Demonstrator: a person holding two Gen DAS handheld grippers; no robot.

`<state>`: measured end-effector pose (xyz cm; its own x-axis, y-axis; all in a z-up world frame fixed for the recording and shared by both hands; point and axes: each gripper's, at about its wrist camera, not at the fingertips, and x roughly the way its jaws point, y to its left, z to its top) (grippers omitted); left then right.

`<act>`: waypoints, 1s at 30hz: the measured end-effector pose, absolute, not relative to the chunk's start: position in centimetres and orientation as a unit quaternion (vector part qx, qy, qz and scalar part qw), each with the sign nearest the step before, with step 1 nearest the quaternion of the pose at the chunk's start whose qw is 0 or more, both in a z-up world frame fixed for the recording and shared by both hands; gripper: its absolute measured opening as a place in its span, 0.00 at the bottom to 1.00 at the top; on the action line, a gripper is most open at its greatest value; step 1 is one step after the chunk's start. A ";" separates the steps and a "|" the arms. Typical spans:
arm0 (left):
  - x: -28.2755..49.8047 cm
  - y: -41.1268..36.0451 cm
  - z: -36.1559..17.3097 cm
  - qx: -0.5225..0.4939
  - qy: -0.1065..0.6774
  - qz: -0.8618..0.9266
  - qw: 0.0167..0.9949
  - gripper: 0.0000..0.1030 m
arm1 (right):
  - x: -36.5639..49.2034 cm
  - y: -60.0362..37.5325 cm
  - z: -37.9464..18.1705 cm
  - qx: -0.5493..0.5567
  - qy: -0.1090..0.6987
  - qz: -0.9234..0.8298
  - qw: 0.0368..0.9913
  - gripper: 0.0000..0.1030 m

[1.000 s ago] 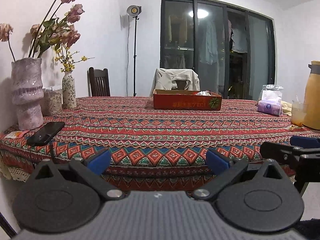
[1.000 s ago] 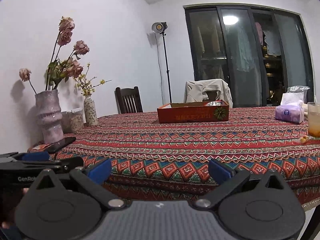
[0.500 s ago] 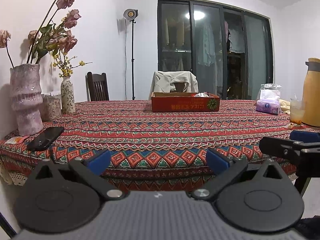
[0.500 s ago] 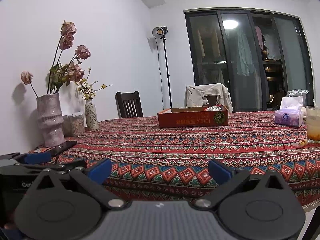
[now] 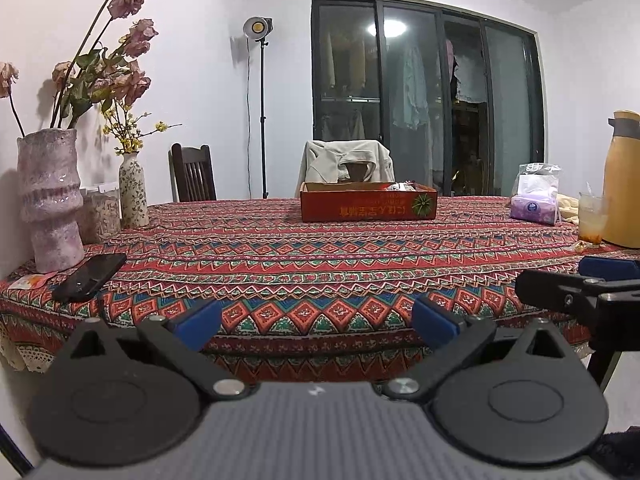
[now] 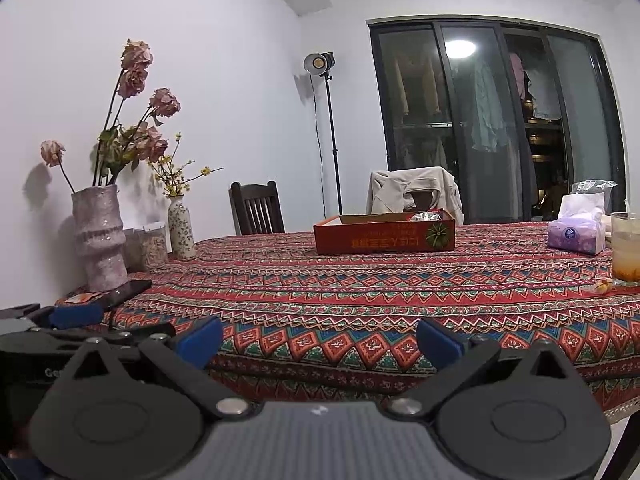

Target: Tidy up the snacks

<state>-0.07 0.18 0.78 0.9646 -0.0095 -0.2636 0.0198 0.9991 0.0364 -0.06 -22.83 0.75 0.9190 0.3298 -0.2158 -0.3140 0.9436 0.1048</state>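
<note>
A shallow red cardboard box (image 5: 368,205) (image 6: 384,236) stands near the far side of the patterned table, with shiny snack wrappers (image 5: 402,187) (image 6: 426,216) showing above its right end. My left gripper (image 5: 316,324) is open and empty, held low in front of the table's near edge. My right gripper (image 6: 318,338) is open and empty too, at the same edge. Each gripper appears in the other's view: the right one (image 5: 580,284) at the right side, the left one (image 6: 72,320) at the left side.
On the table's left side stand a tall pink vase (image 5: 50,200) with dried flowers, a small patterned vase (image 5: 133,190), a clear jar (image 5: 100,210) and a black phone (image 5: 90,276). At the right are a tissue pack (image 5: 534,204), a glass (image 5: 592,220) and a yellow jug (image 5: 624,180). Chairs stand behind.
Both grippers have sunk lower in front of the table, so its top looks flatter and the box sits nearer eye level. Both jaws stay open.
</note>
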 end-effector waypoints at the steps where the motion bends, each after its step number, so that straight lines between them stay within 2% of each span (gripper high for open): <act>1: -0.1 0.2 0.8 0.021 0.132 -0.007 0.991 1.00 | -0.1 -22.8 0.7 0.034 0.116 0.165 0.979 1.00; 30: -0.1 0.3 0.6 0.017 0.136 -0.009 0.991 1.00 | -0.2 -22.9 0.5 0.035 0.117 0.163 0.979 1.00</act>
